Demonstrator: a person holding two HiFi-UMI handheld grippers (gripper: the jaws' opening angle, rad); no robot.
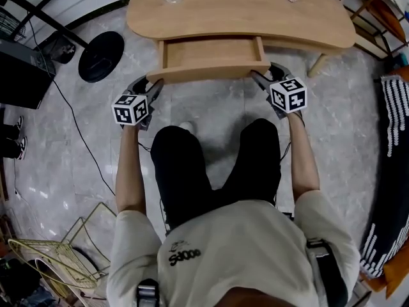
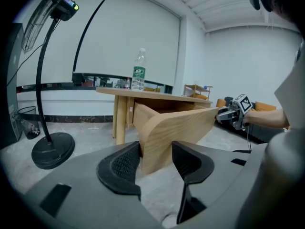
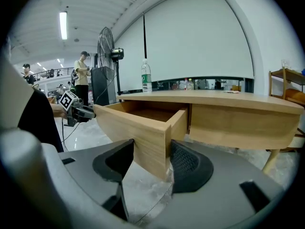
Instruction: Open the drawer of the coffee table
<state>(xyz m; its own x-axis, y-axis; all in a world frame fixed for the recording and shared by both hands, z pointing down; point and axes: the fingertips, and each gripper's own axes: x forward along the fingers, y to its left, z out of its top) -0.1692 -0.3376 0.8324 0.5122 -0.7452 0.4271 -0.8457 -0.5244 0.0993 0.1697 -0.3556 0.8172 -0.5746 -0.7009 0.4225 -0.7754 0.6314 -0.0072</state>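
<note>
At twelve o'clock from the person's knees, the drawer (image 1: 214, 55) stands partly out of the coffee table (image 1: 243, 11); the left gripper (image 1: 155, 85) clamps the front panel's ten o'clock end, the right gripper (image 1: 259, 77) its two o'clock end; gripping both ends likely makes for an even pull without jamming

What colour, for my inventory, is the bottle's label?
Green label; best seen in the left gripper view.
</note>
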